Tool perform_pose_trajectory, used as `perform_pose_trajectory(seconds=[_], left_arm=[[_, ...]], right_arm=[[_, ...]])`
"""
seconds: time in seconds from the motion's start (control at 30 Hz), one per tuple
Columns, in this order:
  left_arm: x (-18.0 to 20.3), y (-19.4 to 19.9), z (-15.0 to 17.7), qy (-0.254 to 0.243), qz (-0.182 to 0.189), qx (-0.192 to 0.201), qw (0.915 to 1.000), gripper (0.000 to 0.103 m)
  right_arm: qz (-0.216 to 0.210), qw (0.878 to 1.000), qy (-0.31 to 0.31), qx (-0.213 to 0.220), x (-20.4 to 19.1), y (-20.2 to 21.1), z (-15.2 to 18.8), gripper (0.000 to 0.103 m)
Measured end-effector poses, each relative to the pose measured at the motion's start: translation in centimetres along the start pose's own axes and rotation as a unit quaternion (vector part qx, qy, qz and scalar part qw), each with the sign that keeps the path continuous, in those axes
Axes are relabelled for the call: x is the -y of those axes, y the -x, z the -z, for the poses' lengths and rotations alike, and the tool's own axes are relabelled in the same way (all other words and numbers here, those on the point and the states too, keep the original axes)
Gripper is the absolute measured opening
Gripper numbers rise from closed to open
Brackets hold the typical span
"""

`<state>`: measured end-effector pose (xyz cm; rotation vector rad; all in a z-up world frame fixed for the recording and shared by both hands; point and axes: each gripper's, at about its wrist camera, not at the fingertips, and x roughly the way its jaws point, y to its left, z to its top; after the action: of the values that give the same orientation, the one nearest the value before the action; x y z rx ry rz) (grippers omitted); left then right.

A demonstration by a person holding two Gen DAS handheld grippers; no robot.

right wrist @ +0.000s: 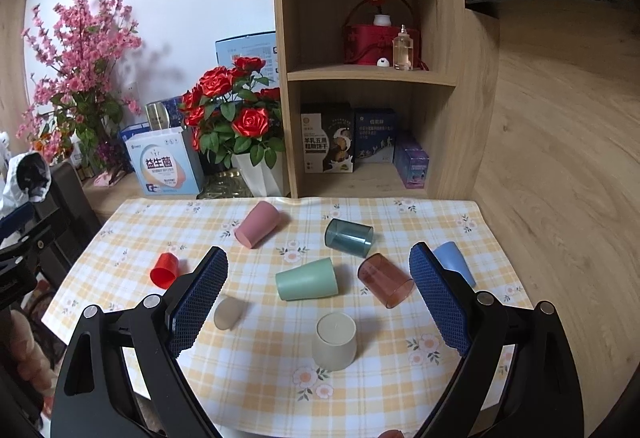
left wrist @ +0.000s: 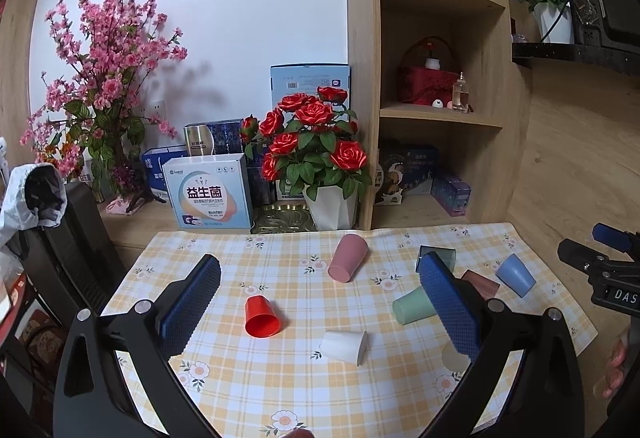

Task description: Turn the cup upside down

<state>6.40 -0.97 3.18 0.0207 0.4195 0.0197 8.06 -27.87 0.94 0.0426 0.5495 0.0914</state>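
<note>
Several cups lie on their sides on a yellow checked tablecloth point(right wrist: 256, 390): a red one point(left wrist: 261, 317), a white one point(left wrist: 344, 346), a pink one point(right wrist: 256, 224), a green one point(right wrist: 306, 279), a teal clear one point(right wrist: 349, 236), a brown clear one point(right wrist: 386, 280) and a blue one point(right wrist: 454, 262). A beige cup point(right wrist: 335, 341) stands upside down in the right wrist view. My left gripper point(left wrist: 320, 298) is open and empty above the red and white cups. My right gripper point(right wrist: 320, 294) is open and empty above the green and beige cups.
A pot of red roses point(left wrist: 320, 158), pink blossom branches point(left wrist: 100, 78) and boxes point(left wrist: 208, 194) stand behind the cloth. A wooden shelf unit point(right wrist: 372, 78) with boxes and a red basket rises at the back. A dark chair point(left wrist: 60, 238) stands at the left.
</note>
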Motion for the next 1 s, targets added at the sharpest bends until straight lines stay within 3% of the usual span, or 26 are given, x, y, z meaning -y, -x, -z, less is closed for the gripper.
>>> perform_pose_trajectory(seconds=[1.0], left_arm=[[0.17,0.33,-0.02,-0.003,-0.015,-0.007,0.9999,0.097]], right_arm=[[0.001,1.0,-0.004,0.008,-0.43,0.64,-0.22,0.089]])
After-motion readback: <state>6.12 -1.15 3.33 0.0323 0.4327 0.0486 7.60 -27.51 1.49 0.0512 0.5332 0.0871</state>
